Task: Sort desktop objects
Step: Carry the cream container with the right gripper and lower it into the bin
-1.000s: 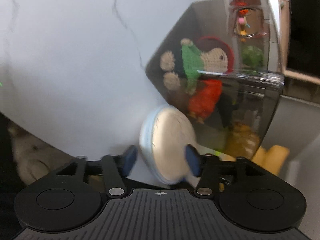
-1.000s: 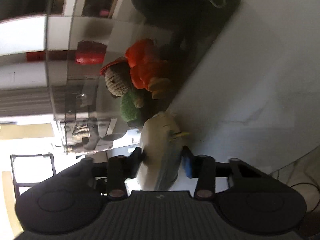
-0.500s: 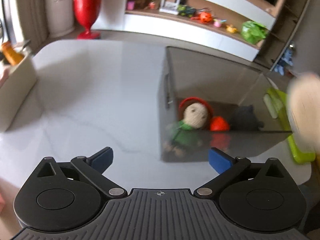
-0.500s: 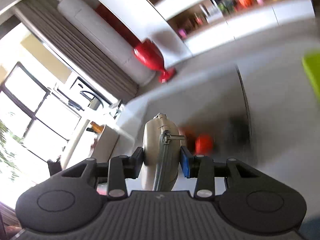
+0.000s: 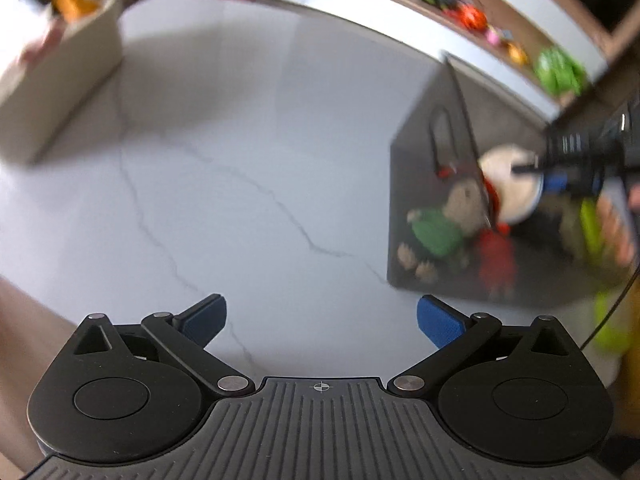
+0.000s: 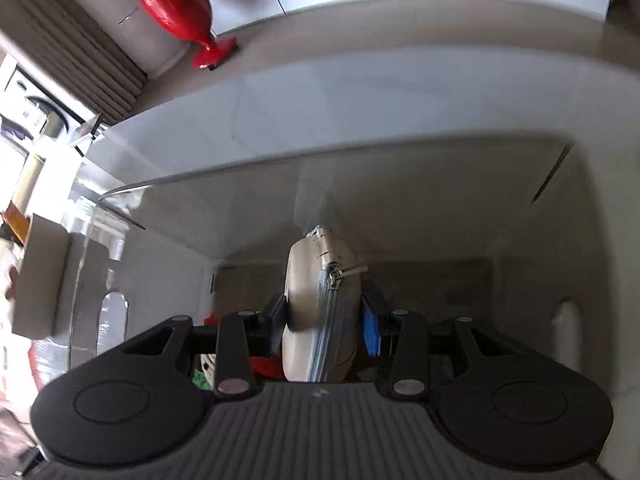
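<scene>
Right gripper (image 6: 324,320) is clamped on the round cream zip pouch (image 6: 318,312), hanging right over the smoky clear bin (image 6: 400,208). Left gripper (image 5: 321,318) is spread wide, nothing in it, above the marble table (image 5: 240,160); the bin sits at its 2 o'clock.

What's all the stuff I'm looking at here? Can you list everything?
Table: one, white marble, under everything.
Bin: one, smoky see-through, table's right.
Knitted doll: one, green and red, inside bin.
Round zip pouch: one, cream, over bin.
Beige box: one, table's far left.
Red vase: one, on the floor beyond.
Shelf toys: several, mixed colours, blurred.
Left gripper: black, blue pads, open, empty.
Right gripper: black, shut on pouch.
</scene>
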`<control>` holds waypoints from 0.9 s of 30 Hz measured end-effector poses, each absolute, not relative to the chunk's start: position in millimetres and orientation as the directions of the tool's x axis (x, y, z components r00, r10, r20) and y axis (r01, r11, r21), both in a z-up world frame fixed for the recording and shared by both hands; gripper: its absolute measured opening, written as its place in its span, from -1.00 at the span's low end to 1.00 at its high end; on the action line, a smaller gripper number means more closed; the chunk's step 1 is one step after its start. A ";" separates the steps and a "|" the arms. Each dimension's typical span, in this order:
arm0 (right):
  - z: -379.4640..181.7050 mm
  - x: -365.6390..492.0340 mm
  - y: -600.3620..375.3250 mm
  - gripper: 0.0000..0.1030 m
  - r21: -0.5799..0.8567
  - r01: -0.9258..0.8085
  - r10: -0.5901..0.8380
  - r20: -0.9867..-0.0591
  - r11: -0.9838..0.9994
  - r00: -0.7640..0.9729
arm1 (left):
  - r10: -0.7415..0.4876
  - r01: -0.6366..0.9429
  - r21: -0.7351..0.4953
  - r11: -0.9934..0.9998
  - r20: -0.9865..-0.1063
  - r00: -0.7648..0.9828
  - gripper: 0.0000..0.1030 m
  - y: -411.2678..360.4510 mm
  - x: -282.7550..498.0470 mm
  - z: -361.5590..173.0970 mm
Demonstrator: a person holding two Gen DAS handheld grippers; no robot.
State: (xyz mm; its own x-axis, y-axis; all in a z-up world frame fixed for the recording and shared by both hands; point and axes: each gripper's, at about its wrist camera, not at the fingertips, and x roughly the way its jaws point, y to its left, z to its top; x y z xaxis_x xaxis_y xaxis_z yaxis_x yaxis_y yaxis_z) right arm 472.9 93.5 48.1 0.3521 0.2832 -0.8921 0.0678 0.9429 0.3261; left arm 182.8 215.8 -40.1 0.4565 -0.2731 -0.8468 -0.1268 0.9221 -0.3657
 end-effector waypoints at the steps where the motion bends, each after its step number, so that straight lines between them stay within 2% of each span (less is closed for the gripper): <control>1: 46.8 474.2 92.5 -0.17 0.339 0.066 0.297 -0.889 0.938 0.349 | -0.309 -0.142 -0.412 0.900 -0.833 0.460 1.00 222.4 186.0 -40.8; 4: 47.2 474.2 85.4 -0.05 0.338 0.076 0.294 -0.892 0.938 0.342 | -0.436 -0.138 -0.550 0.824 -0.770 0.466 1.00 229.2 204.0 -41.1; 5: 49.7 472.0 81.7 0.07 0.313 0.090 0.265 -0.900 0.945 0.347 | -0.468 -0.132 -0.582 0.802 -0.750 0.466 1.00 228.5 211.5 -40.2; 7: 61.6 460.1 74.7 0.12 0.282 0.079 0.232 -0.893 0.956 0.385 | -0.495 -0.114 -0.612 0.782 -0.723 0.482 1.00 225.0 226.6 -35.9; 9: 86.6 436.4 67.7 0.15 0.291 0.031 0.245 -0.855 0.956 0.457 | -0.476 -0.105 -0.594 0.798 -0.727 0.496 1.00 217.2 244.3 -31.4; 12: 125.5 391.9 46.5 0.18 0.308 -0.028 0.260 -0.749 0.951 0.609 | -0.482 -0.097 -0.595 0.798 -0.726 0.491 1.00 202.8 274.8 -30.1; 14: 143.4 364.2 28.1 0.18 0.298 -0.035 0.236 -0.674 0.954 0.700 | -0.543 -0.072 -0.641 0.764 -0.701 0.463 1.00 189.9 293.9 -31.9; 17: 136.5 344.6 -2.6 0.18 0.265 -0.023 0.193 -0.634 0.964 0.749 | -0.624 -0.070 -0.713 0.697 -0.652 0.431 1.00 176.9 310.2 -40.7; 20: 115.9 334.3 -28.5 0.18 0.330 -0.012 0.231 -0.632 0.944 0.740 | -0.662 -0.079 -0.759 0.647 -0.609 0.436 1.00 169.3 317.7 -48.3; 25: 84.8 339.8 -66.9 0.19 0.546 0.004 0.378 -0.585 0.838 0.718 | -0.704 -0.089 -0.809 0.581 -0.554 0.445 1.00 160.6 326.5 -58.1; 26: 78.2 346.2 -69.8 0.19 0.576 0.010 0.401 -0.581 0.817 0.708 | -0.702 -0.104 -0.813 0.573 -0.553 0.449 0.97 161.0 327.8 -59.5; 27: 71.6 352.5 -72.7 0.19 0.606 0.016 0.425 -0.577 0.796 0.698 | -0.700 -0.119 -0.816 0.565 -0.551 0.454 0.84 161.4 329.1 -61.0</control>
State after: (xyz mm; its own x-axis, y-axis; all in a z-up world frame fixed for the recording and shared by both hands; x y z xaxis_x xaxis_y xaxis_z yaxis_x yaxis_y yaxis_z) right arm 352.5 -72.7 71.6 0.6977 0.4249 -0.5768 0.0160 0.7957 0.6055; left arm 329.1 161.4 -61.0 0.4541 -0.7001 -0.5510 -0.1188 0.5653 -0.8163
